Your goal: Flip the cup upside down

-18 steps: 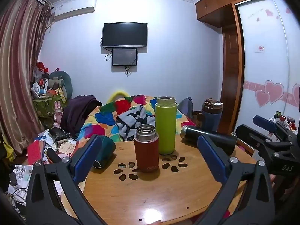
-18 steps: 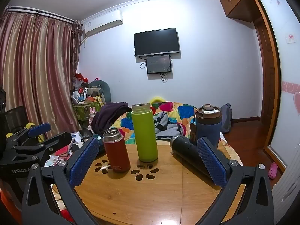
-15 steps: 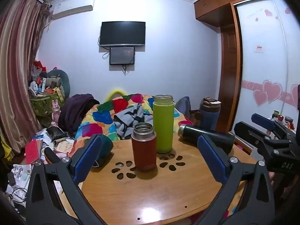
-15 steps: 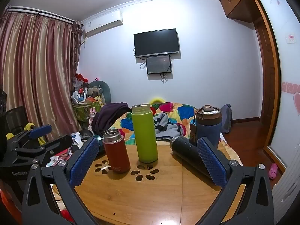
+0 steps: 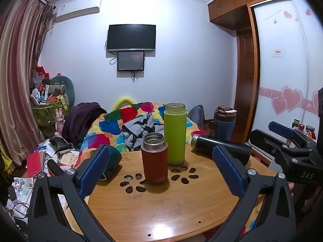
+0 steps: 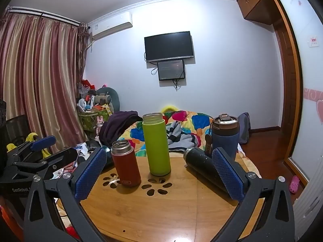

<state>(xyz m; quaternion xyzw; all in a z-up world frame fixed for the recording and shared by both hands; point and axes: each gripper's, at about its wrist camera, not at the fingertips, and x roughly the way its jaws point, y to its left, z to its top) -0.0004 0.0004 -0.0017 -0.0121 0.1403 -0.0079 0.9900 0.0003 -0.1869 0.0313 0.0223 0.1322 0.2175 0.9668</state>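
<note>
A red cup (image 5: 155, 159) (image 6: 126, 164) stands upright, mouth open, near the middle of the round wooden table (image 5: 161, 211). A taller green cup (image 5: 174, 134) (image 6: 156, 144) stands upright just behind and to its right. A black flask (image 5: 218, 147) (image 6: 203, 167) lies on its side at the right. A blue lidded mug (image 6: 225, 136) stands at the far right. My left gripper (image 5: 161, 171) is open and empty, facing the red cup from the near side. My right gripper (image 6: 159, 175) is open and empty, facing the green cup.
A dark green object (image 5: 112, 162) lies at the table's left edge. The table has a flower-shaped cut-out (image 5: 161, 178) under the cups. A bed with a colourful quilt (image 5: 125, 125) lies behind. Clutter covers the floor on the left (image 5: 40, 161).
The left view has shifted slightly, the cups sitting a little further left in the frame. The cups have not moved on the table. Both grippers remain open.
</note>
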